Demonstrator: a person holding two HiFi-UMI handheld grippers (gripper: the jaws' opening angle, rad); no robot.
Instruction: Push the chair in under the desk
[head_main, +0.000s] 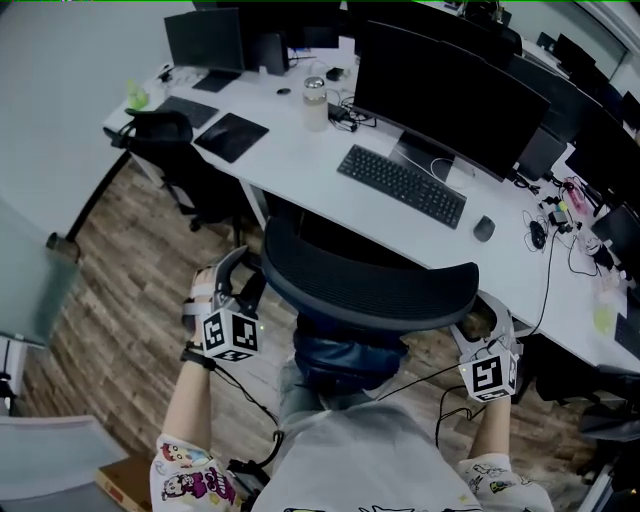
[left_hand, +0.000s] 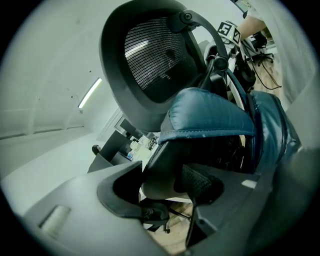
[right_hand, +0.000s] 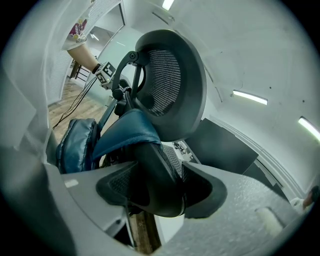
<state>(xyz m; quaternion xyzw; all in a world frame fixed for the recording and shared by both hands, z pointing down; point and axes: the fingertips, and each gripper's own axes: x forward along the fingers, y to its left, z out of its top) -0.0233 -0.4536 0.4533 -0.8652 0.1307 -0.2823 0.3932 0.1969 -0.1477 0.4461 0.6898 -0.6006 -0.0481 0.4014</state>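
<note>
A black mesh-backed office chair (head_main: 370, 285) stands at the front edge of the white desk (head_main: 300, 150), facing the keyboard. A blue padded garment (head_main: 345, 355) hangs over its back. My left gripper (head_main: 245, 275) is at the left edge of the backrest and my right gripper (head_main: 480, 320) at the right edge. In the left gripper view the left gripper (left_hand: 160, 182) has the dark backrest rim between its jaws, under the blue garment (left_hand: 210, 112) and the headrest (left_hand: 150, 60). In the right gripper view the right gripper (right_hand: 155, 185) is shut on the rim the same way.
On the desk are a keyboard (head_main: 400, 185), a wide monitor (head_main: 450, 95), a mouse (head_main: 484, 229) and a jar (head_main: 315, 103). A second black chair (head_main: 165, 135) stands at the desk's left end. Cables trail over the wood floor (head_main: 130, 290). A cardboard box (head_main: 125, 480) lies near left.
</note>
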